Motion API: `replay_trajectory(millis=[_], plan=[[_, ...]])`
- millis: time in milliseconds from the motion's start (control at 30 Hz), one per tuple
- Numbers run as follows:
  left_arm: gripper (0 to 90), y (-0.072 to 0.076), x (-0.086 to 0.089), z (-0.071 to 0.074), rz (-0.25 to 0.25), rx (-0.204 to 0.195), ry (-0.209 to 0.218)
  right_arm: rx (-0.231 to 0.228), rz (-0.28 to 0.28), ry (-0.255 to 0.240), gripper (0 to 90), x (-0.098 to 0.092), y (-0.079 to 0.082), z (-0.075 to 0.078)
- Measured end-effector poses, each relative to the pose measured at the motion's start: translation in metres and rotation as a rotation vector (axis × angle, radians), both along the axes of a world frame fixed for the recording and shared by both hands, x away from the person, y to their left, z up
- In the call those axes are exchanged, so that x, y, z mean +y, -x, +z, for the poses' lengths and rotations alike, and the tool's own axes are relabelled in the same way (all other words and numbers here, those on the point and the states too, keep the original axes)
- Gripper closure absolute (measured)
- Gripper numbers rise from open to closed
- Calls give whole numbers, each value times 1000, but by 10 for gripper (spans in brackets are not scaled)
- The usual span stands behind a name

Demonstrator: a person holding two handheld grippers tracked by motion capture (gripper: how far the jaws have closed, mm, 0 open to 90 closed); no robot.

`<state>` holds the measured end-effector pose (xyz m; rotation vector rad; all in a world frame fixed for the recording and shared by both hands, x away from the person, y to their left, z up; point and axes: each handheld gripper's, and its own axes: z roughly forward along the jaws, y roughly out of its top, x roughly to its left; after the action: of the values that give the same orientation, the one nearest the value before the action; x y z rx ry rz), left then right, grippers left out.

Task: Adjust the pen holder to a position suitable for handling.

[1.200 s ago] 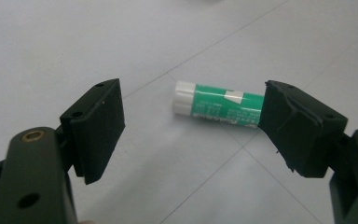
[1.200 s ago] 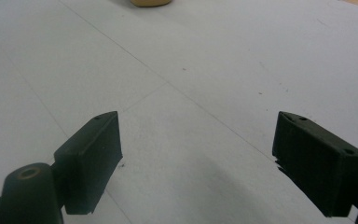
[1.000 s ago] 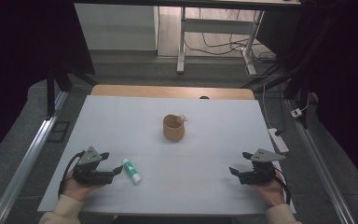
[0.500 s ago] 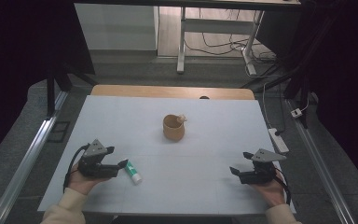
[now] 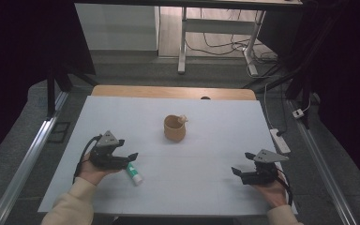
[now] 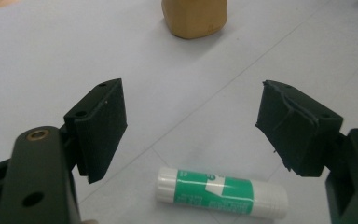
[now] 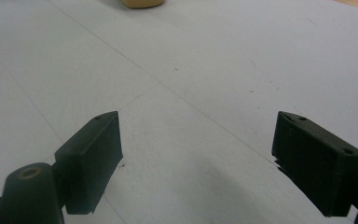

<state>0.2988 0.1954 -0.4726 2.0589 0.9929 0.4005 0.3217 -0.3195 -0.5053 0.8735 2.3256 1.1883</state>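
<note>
the glue stick is a short round tube with a smooth, glossy green label bearing white print, a white ribbed cap at one end and a plain white base at the other; it lies flat on its side on the table. the table top is a pale, matte sheet crossed by faint straight seams, with a strip of bare wood along its far edge. the left gripper is released, its two black jaws spread wide; the pads are flat rectangular blocks of dull rubbery material, one with a ragged, worn edge. in the left gripper view the glue stick lies just below the gap between the jaws, crosswise to them, nearer the camera than the pad tips and touching neither. in the high view it lies just beside the left gripper on its near right side, angled toward the front edge of the table. the right gripper is also released, jaws wide apart above bare table, well apart from the glue stick. a tan, rounded cup with a matte surface stands upright near the middle of the table, well beyond both grippers.
</note>
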Motion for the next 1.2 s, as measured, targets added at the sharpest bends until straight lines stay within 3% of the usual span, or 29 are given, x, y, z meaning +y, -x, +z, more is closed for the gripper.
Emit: replay_trajectory(millis=[233, 733, 1200], plan=[[238, -10, -3, 5, 4, 4, 23, -3, 0, 1, 158, 1, 0, 1], [239, -23, -18, 14, -20, -7, -3, -8, -3, -2, 162, 1, 0, 1], [251, -47, -28, 13, -12, 11, -20, -2, -2, 1, 162, 1, -1, 0]])
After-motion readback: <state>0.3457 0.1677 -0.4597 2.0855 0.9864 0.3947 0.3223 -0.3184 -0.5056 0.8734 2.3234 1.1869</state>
